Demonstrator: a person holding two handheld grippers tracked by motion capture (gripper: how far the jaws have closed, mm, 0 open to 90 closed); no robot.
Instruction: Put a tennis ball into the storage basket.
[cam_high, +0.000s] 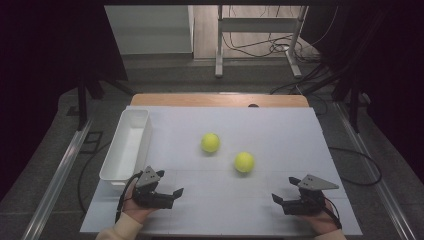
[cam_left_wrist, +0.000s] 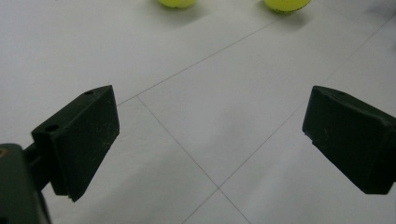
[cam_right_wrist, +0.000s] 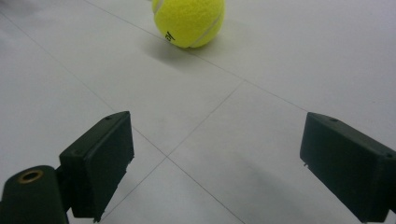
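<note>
Two yellow tennis balls lie on the white table: one (cam_high: 210, 142) near the middle, the other (cam_high: 244, 162) a little nearer and to its right. My left gripper (cam_high: 175, 192) rests low at the front left, jaws wide open, with bare table between them; the bottoms of both balls (cam_left_wrist: 176, 3) (cam_left_wrist: 286, 4) peek in at the top of the left gripper view. At the front right my right gripper (cam_high: 276, 198) is also open and empty. The nearer ball (cam_right_wrist: 189, 21) sits ahead of its jaws, well apart from them.
A long white bin (cam_high: 126, 145) stands empty along the table's left edge, just beyond my left hand. The white table (cam_high: 280, 130) has thin grid lines; a wooden strip runs along its far edge. Cables and a metal stand lie on the floor beyond.
</note>
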